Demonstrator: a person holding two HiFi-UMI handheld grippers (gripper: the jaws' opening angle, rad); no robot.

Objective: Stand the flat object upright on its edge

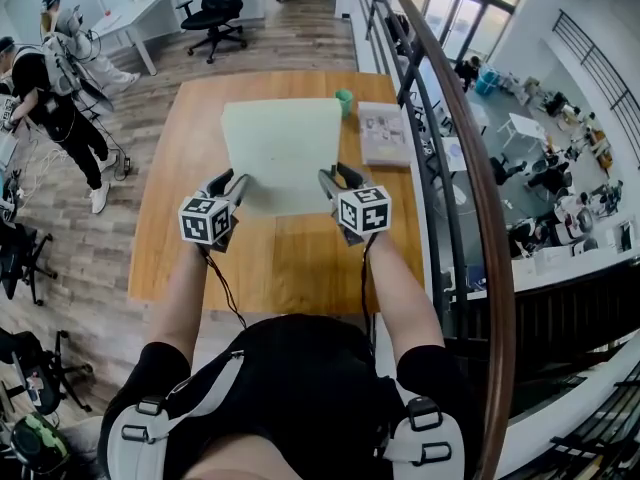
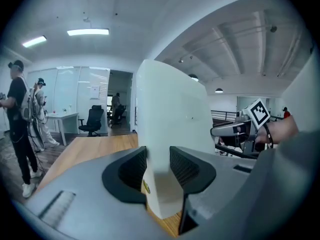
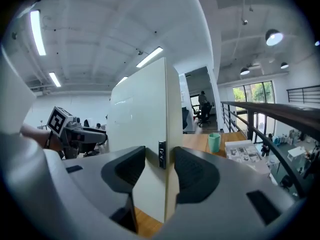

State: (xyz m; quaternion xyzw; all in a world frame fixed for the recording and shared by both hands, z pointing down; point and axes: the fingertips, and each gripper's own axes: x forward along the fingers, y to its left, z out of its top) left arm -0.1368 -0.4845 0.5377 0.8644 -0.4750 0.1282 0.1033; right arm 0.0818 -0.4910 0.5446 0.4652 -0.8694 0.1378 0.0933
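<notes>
A pale green flat board [image 1: 280,153] stands steeply raised over the wooden table [image 1: 280,268], its lower edge down near the tabletop. My left gripper [image 1: 230,184] is shut on the board's lower left corner, and my right gripper [image 1: 337,180] is shut on the lower right corner. In the left gripper view the board [image 2: 170,119] rises between the black pads of the left gripper [image 2: 158,169]. Seen from the right gripper view, the board's thick edge [image 3: 172,119] sits between the jaws of the right gripper [image 3: 159,171]. Whether the bottom edge touches the wood is hidden.
A green cup [image 1: 344,101] and a printed booklet [image 1: 384,133] lie at the table's far right. A curved railing [image 1: 450,118] runs along the right side. Two people [image 1: 50,98] stand at the left, with office chairs [image 1: 215,13] and a white desk beyond.
</notes>
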